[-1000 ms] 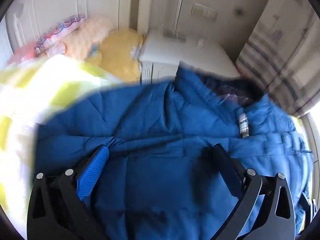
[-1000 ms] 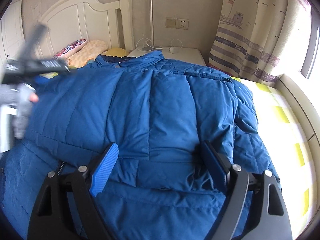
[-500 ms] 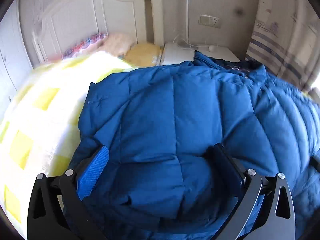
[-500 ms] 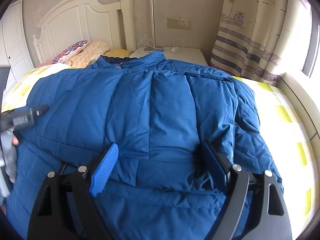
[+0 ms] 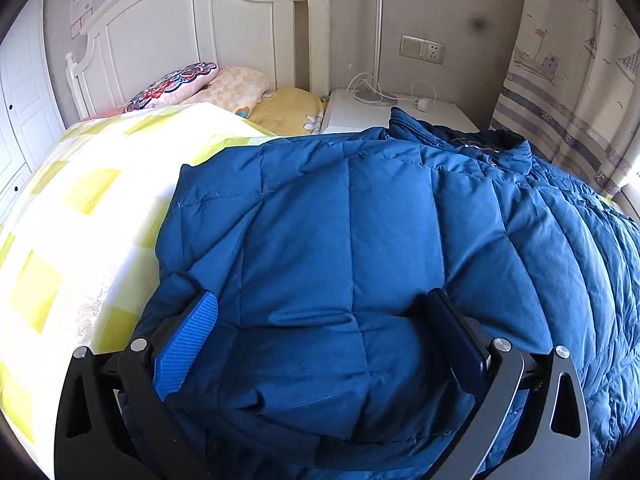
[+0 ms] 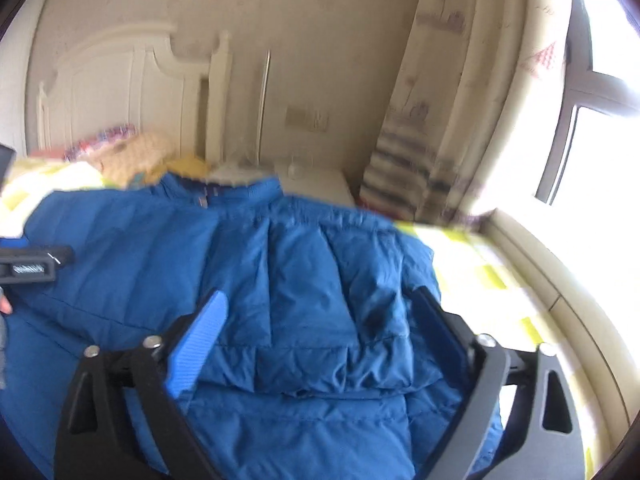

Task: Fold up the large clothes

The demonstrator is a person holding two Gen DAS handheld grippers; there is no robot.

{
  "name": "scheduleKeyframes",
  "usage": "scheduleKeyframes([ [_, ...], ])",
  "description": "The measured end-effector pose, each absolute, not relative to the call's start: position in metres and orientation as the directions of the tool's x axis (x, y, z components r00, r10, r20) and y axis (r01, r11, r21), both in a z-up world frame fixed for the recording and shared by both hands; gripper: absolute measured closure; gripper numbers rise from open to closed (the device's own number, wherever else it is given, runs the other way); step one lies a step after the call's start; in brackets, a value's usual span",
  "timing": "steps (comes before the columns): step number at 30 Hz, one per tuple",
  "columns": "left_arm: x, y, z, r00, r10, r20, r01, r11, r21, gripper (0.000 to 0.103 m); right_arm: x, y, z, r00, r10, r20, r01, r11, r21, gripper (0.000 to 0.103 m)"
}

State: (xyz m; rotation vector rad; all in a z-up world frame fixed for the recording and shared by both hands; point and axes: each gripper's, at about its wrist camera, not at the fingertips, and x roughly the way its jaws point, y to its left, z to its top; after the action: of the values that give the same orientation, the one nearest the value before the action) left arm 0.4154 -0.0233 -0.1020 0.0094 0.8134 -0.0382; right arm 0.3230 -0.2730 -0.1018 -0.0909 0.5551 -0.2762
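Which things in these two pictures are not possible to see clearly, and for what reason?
- Right wrist view: wall socket and pillows smeared by motion blur.
- Right wrist view: left tongs cut off by the picture's left edge; their state cannot be told here.
- Left wrist view: the bed under the blue down jacket is covered by it.
- Both views: the jacket's lower part is hidden behind the tongs' black frames and cut by the bottom edge.

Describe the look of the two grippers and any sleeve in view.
Both the left gripper and the right gripper have black angular linkage frames with silver rivets. On each, one finger wears a textured blue pad and the other is plain black. A grey sleeve shows at the right view's edge.
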Motion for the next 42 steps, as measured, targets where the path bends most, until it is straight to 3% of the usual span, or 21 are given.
scheduleKeyframes([
  [2,0.415,-0.023,-0.102,0.688,-0.034,-0.725,0.039,0.999,-0.01,0.004,0.35,-0.286,-0.122,0.694,-0.234,-0.681,0.205,0.971,-0.125,0.003],
  [6,0.415,-0.021,-0.101,0.69,-0.044,-0.722,0.039,0.999,-0.023,0.004,0.359,-0.288,-0.12,0.624,-0.191,-0.758,0.192,0.977,-0.089,0.002],
  [8,0.414,-0.021,-0.101,0.692,-0.042,-0.721,0.037,0.999,-0.022,0.004,0.357,-0.285,-0.103,0.641,-0.232,-0.732,0.241,0.966,-0.095,0.005],
  [11,0.414,-0.021,-0.101,0.693,-0.035,-0.72,0.035,0.999,-0.016,0.004,0.359,-0.27,-0.069,0.755,-0.224,-0.616,0.263,0.964,-0.029,0.004],
  [14,0.414,-0.022,-0.102,0.693,-0.028,-0.72,0.032,0.999,-0.008,0.004,0.387,-0.249,-0.062,0.78,-0.227,-0.583,0.206,0.973,-0.102,0.003],
  [16,0.413,-0.022,-0.101,0.694,-0.027,-0.719,0.032,0.999,-0.007,0.004,0.419,-0.24,-0.078,0.748,-0.234,-0.621,0.171,0.972,-0.159,0.003],
  [18,0.414,-0.021,-0.102,0.695,-0.03,-0.719,0.033,0.999,-0.01,0.004,0.45,-0.239,-0.121,0.638,-0.208,-0.741,0.126,0.978,-0.166,0.002],
  [21,0.414,-0.022,-0.101,0.694,-0.026,-0.72,0.029,1.0,-0.008,0.004,0.453,-0.245,-0.112,0.631,-0.186,-0.753,0.15,0.982,-0.117,0.002],
  [27,0.413,-0.024,-0.101,0.697,-0.009,-0.717,0.022,1.0,0.009,0.004,0.453,-0.259,-0.077,0.745,-0.188,-0.64,0.209,0.977,-0.044,0.002],
  [30,0.414,-0.024,-0.101,0.697,-0.011,-0.717,0.022,1.0,0.007,0.004,0.48,-0.274,-0.091,0.685,-0.222,-0.693,0.229,0.97,-0.084,0.002],
  [31,0.414,-0.025,-0.101,0.697,-0.012,-0.717,0.024,1.0,0.006,0.004,0.492,-0.281,-0.109,0.626,-0.199,-0.754,0.222,0.972,-0.072,0.002],
  [34,0.415,-0.025,-0.102,0.696,-0.01,-0.718,0.019,1.0,0.005,0.004,0.494,-0.282,-0.117,0.619,-0.173,-0.766,0.213,0.976,-0.048,0.002],
  [38,0.415,-0.024,-0.102,0.695,-0.009,-0.719,0.014,1.0,0.001,0.004,0.474,-0.277,-0.106,0.645,-0.146,-0.75,0.178,0.983,-0.038,0.003],
  [42,0.415,-0.024,-0.103,0.695,-0.008,-0.719,0.013,1.0,0.002,0.004,0.418,-0.28,-0.091,0.736,-0.089,-0.672,0.146,0.989,0.028,0.002],
])
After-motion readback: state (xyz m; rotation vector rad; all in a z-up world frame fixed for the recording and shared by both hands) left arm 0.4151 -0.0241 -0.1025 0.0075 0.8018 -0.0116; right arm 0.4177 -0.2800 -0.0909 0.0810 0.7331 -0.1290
